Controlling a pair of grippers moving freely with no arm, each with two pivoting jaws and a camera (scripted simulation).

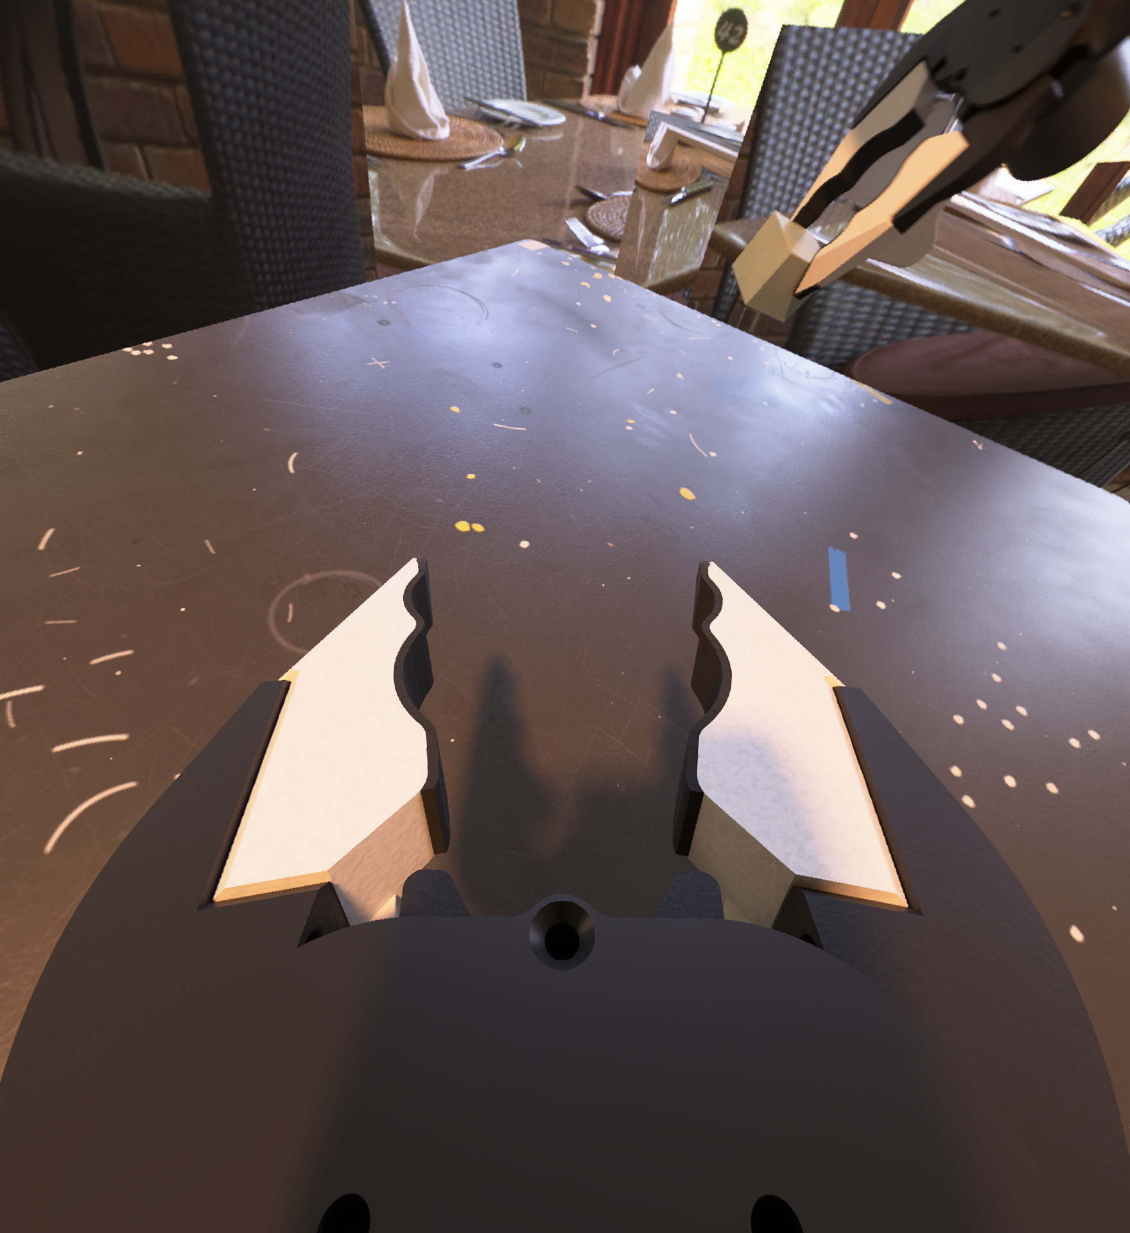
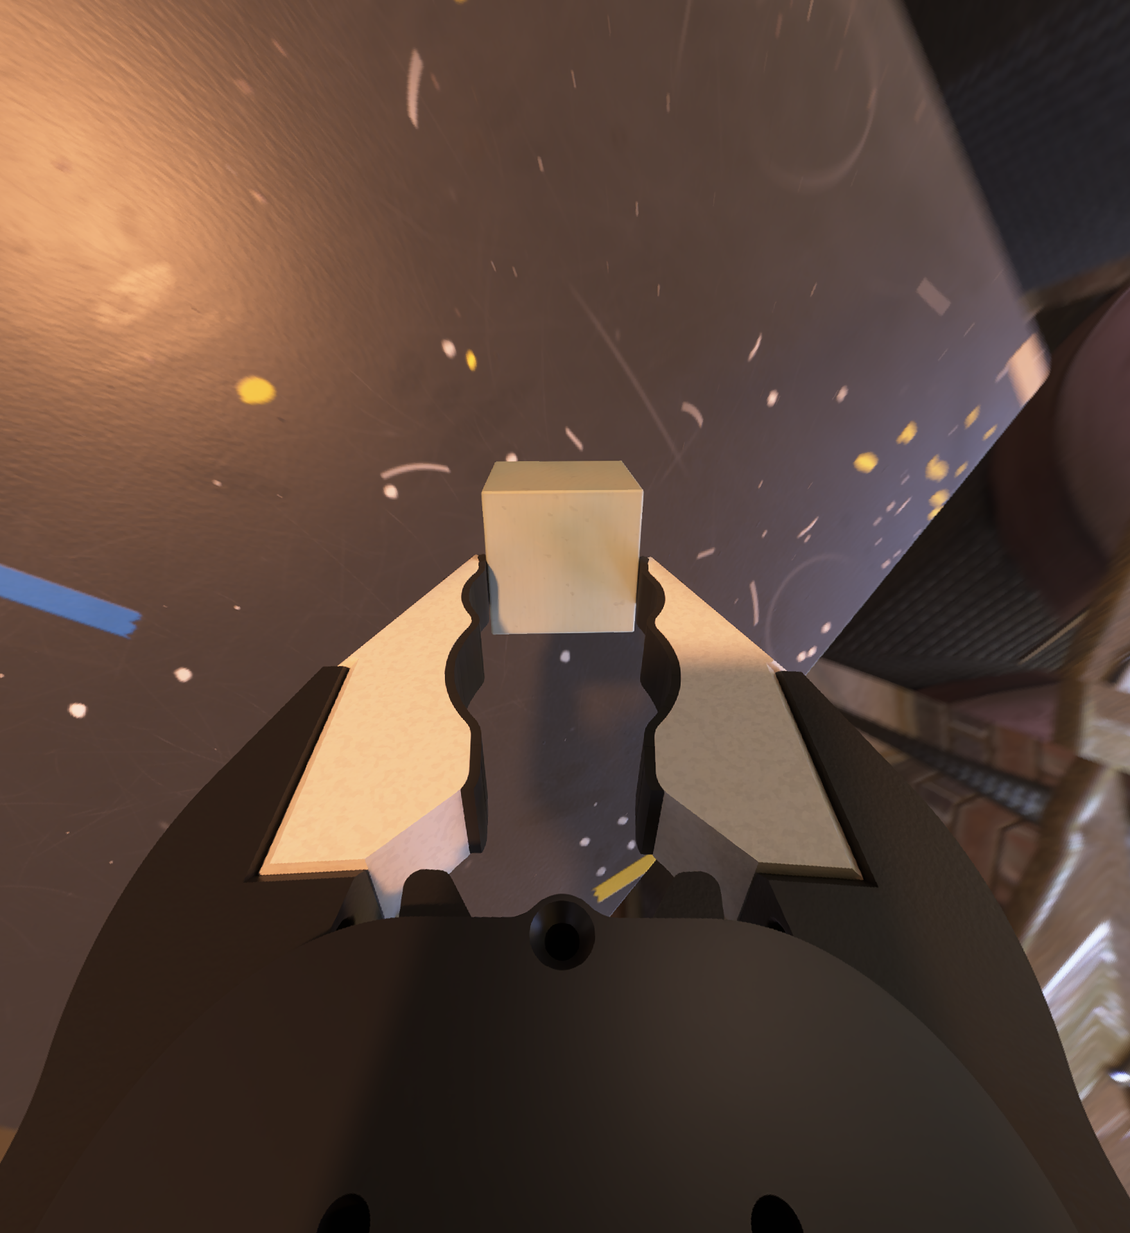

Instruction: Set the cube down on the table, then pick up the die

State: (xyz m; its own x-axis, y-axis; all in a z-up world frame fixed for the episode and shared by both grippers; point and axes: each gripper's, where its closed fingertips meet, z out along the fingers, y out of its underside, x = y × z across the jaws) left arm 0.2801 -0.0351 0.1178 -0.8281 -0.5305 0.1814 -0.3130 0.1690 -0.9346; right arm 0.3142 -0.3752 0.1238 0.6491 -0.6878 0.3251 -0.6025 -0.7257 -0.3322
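Your right tongs [image 2: 562, 594] pinch the cube [image 2: 561, 550] at their tips, high above the worktop [image 2: 282, 267], so lower straight down; left tongs [image 1: 562, 600] hang spread, empty.

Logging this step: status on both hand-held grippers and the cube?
Left hand-held gripper open, empty. Right hand-held gripper shut on cube, above the table. No die in view; nothing in the way.

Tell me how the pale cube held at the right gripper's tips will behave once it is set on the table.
The cube looks rigid, with flat faces and crisp edges, so it should probably sit flat rather than roll. Only the tips of the right gripper pinch it, so it may twist or slip on release. The table looks smooth and glossy, so a nudge would probably slide it.
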